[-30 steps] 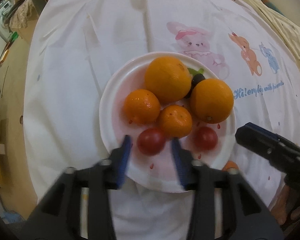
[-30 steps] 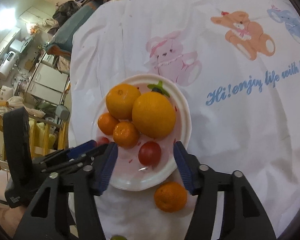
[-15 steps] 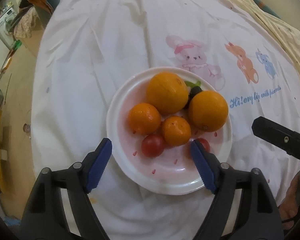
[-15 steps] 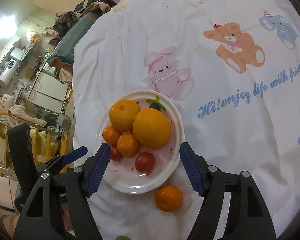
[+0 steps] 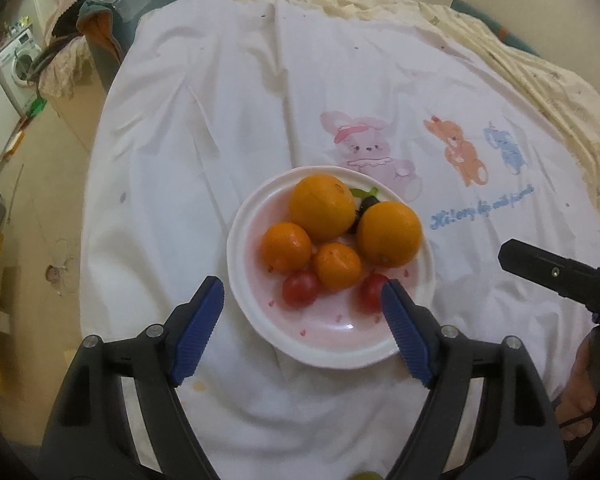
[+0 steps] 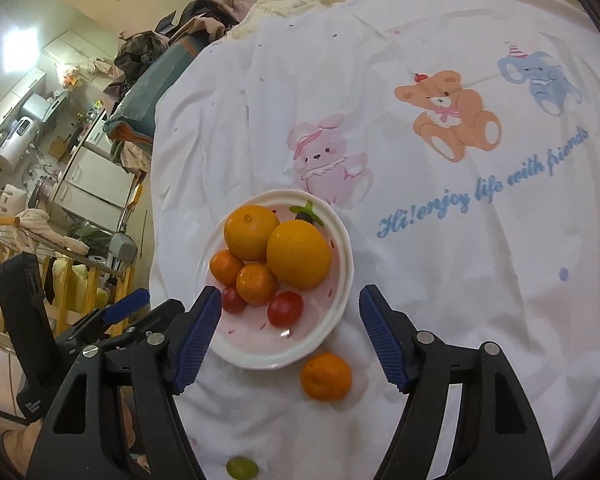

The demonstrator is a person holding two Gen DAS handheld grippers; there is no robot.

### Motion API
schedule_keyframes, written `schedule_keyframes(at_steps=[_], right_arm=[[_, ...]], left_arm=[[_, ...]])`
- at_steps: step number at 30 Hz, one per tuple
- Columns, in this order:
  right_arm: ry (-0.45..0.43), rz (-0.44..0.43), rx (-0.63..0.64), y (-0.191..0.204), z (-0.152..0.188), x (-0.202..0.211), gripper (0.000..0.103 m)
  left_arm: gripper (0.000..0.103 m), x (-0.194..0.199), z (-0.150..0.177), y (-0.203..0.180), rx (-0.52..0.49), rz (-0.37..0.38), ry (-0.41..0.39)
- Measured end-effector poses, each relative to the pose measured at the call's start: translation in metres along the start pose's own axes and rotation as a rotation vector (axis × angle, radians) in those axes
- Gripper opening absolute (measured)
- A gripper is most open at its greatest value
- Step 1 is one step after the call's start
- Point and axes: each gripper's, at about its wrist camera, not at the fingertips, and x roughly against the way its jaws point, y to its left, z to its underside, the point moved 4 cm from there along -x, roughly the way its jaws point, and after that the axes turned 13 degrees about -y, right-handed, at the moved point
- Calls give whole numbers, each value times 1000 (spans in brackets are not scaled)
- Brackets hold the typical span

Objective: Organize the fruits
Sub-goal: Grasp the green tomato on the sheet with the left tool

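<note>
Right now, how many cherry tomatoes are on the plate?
2. One cherry tomato sits at the plate's near side, the other left of it beside the small oranges. More may hide under the fruit.

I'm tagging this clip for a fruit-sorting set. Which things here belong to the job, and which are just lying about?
Part of the job:
- white plate
- two big oranges
- small mandarins on the plate
- cherry tomatoes
- loose mandarin on the cloth
- green grape

Lying about:
- cartoon tablecloth
- clothes pile
- washing machine
</note>
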Motion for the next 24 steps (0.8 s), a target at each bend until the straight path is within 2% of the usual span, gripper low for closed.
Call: schedule_keyframes(at_steps=[3, 9, 13, 17, 20, 24], right_arm=[[0, 5, 8, 1, 5, 11, 74], [-46, 17, 74, 7, 11, 34, 74], [-59, 29, 66, 3, 18, 47, 87], [-26, 54, 15, -8, 28, 50, 87], [-2, 68, -44, -17, 31, 49, 87], [15, 79, -90, -26, 32, 47, 87]], left_arm=[[78, 9, 9, 2, 25, 1, -11], [78, 26, 29, -5, 6, 22, 28], [78, 41, 47, -9, -2, 34, 52], [78, 49, 70, -6, 38, 37, 121], [78, 49, 92, -4, 53, 26, 194], [78, 45, 123, -11, 76, 53, 306]])
